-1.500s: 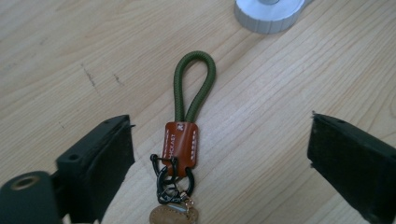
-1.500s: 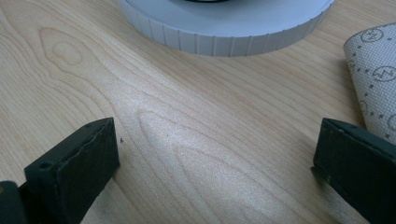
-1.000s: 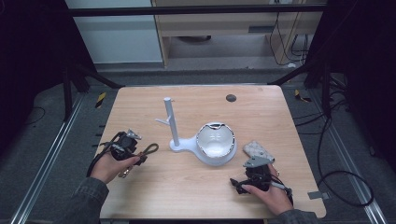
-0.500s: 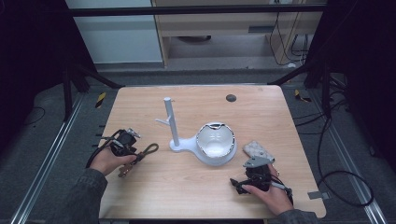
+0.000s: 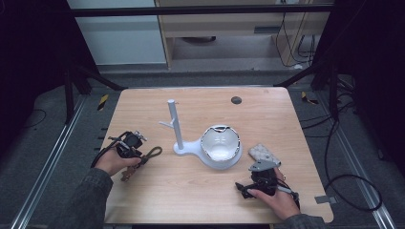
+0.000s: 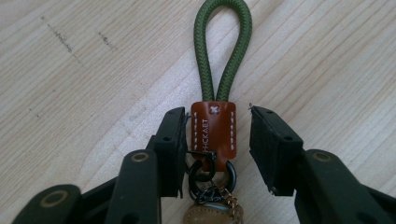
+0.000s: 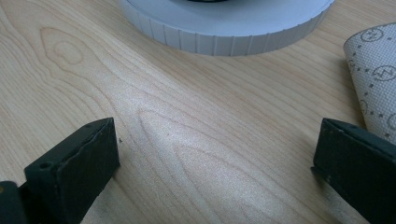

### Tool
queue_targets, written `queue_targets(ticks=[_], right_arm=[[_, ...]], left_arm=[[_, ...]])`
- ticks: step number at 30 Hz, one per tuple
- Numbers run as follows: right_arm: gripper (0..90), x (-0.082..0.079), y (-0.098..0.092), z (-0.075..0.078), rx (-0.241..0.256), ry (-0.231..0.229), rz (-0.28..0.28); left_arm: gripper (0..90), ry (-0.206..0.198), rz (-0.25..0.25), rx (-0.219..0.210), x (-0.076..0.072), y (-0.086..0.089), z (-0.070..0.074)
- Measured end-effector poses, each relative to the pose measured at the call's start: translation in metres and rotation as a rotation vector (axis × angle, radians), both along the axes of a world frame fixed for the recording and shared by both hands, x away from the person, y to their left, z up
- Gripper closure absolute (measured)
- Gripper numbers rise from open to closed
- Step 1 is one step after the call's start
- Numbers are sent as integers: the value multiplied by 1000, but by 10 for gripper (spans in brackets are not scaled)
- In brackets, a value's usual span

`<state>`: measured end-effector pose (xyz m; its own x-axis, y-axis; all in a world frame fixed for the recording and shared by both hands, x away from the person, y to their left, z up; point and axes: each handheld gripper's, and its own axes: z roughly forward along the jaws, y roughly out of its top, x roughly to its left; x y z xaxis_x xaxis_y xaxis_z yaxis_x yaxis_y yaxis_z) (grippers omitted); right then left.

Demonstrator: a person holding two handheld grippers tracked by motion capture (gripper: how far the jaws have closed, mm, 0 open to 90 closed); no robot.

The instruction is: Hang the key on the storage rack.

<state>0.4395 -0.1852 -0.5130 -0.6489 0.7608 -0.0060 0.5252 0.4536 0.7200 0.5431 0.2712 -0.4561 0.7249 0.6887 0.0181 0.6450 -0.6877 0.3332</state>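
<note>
A key strap lies on the wooden table (image 5: pixel 200 191) at the left: a green cord loop (image 6: pixel 204 70) (image 5: pixel 154 152), a brown leather tab (image 6: pixel 213 122) and black rings (image 6: pixel 210 173). My left gripper (image 6: pixel 215 140) (image 5: pixel 137 156) is open, with its jaws on either side of the tab; the left jaw is almost on it and the right jaw stands off by a gap. My right gripper (image 7: pixel 215 163) (image 5: pixel 258 177) is wide open just over bare wood at the front right and holds nothing.
A white stand with a thin post (image 5: pixel 173 121) and a round dish (image 5: pixel 220 147) (image 7: pixel 224 32) sits mid-table, right in front of my right gripper. A patterned grey cloth (image 5: pixel 263 152) (image 7: pixel 378 70) lies right of the dish. A dark round spot (image 5: pixel 236 100) marks the far side.
My left gripper has shifted slightly over the key strap. The right gripper has stayed where it was.
</note>
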Motion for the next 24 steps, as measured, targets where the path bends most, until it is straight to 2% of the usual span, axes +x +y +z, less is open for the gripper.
queue_targets(ticks=[4, 12, 15, 24], right_arm=[[2, 0, 0, 0, 0, 0, 0], [2, 0, 0, 0, 1, 0, 1], [2, 0, 0, 0, 0, 0, 0], [2, 0, 0, 0, -2, 2, 1]], left_arm=[[572, 6, -3, -8, 2, 1, -1], [595, 22, -16, 6, 6, -2, -7], [600, 15, -21, 10, 8, -2, -7], [649, 30, -27, 13, 8, -1, -8]])
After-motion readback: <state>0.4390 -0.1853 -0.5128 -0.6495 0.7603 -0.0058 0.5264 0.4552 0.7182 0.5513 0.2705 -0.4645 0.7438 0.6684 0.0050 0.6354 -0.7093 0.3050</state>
